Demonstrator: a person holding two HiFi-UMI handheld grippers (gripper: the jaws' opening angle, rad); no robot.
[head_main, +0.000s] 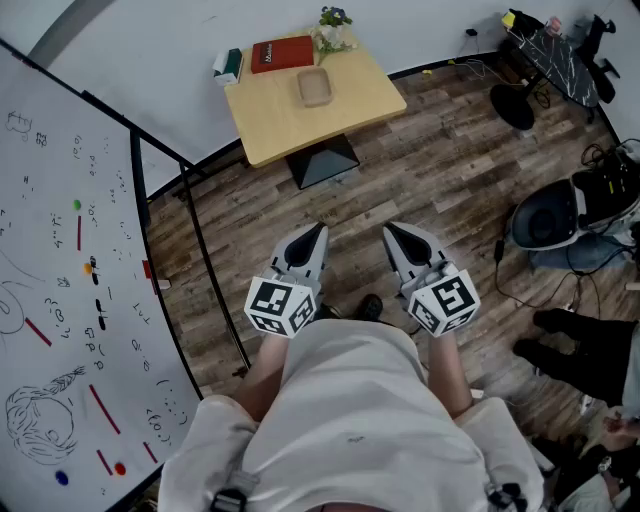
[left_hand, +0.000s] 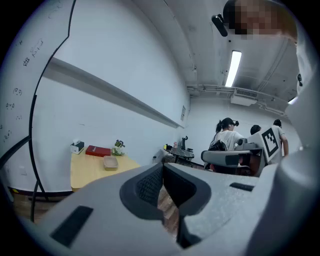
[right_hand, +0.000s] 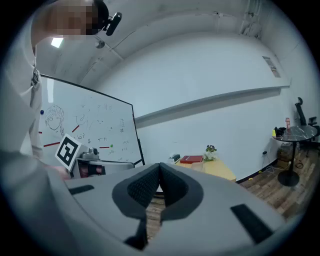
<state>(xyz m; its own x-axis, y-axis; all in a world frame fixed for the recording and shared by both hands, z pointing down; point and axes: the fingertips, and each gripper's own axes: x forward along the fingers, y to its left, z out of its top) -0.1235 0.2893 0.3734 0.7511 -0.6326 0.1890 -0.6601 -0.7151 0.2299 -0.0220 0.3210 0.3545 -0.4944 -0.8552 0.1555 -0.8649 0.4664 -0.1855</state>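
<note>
We are looking down past a pale shirt at both grippers, held out side by side low in the centre of the head view. The left gripper (head_main: 319, 231) has its jaws pressed together tip to tip, with nothing between them; its own view shows the dark ribbed pads meeting in a tight seam. The right gripper (head_main: 390, 229) is the same: jaws closed on each other, nothing pinched. The two hang just apart from one another, each marker cube facing up at us, over the wooden floor (head_main: 440, 170).

Both tips aim toward the top of the frame, where the yellow table (head_main: 290, 125) stands well apart from them against the white wall. On it, near the middle, lies a shallow tan tray (head_main: 314, 87). Behind the tray, toward the wall, we see a red book (head_main: 282, 53), with a small potted plant (head_main: 333, 25) at its right and a tissue box (head_main: 229, 66) at its left, at the table's corner.

Along the left edge runs a whiteboard (head_main: 60, 300) covered in scribbles and coloured magnets, its black stand reaching to just beside the left gripper. In the upper right corner stands a dark round table (head_main: 555, 50). At the right of the left gripper view, a few people (left_hand: 227, 135) stand in the background.
</note>
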